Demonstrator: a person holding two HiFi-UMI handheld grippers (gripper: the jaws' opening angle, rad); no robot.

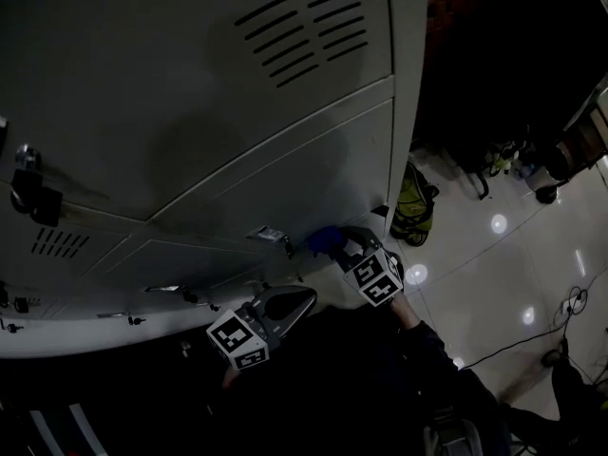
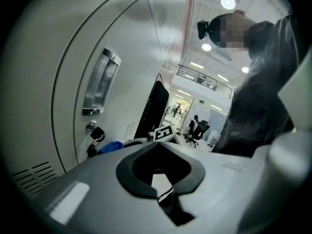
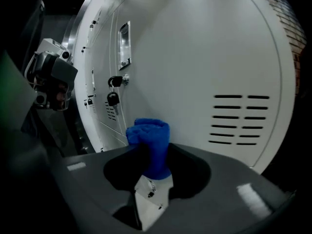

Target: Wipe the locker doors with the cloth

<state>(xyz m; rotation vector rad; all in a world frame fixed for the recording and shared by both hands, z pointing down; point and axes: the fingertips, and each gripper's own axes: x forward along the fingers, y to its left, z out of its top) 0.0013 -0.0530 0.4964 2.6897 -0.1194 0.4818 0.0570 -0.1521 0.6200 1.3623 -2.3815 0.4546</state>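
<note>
Grey locker doors (image 1: 190, 93) fill the head view, with vent slots (image 1: 299, 27) and hanging padlocks (image 1: 33, 198). My right gripper (image 1: 344, 248) is shut on a bunched blue cloth (image 1: 325, 239), which sits close against the edge of a lower door. In the right gripper view the cloth (image 3: 148, 140) rises from the right gripper (image 3: 152, 167) in front of the white door (image 3: 195, 57). My left gripper (image 1: 296, 302) hangs just below and left of it, shut and holding nothing, a little away from the lockers. The left gripper (image 2: 158, 172) view shows a door handle (image 2: 100, 82) and the cloth (image 2: 109, 146).
A shiny tiled floor (image 1: 494, 255) opens to the right of the locker bank's end. A yellow-green bag (image 1: 413, 207) leans at the locker corner, and cables (image 1: 532, 335) cross the floor. Padlocks (image 3: 113, 99) hang on neighbouring doors. Office chairs (image 2: 197, 130) stand far off.
</note>
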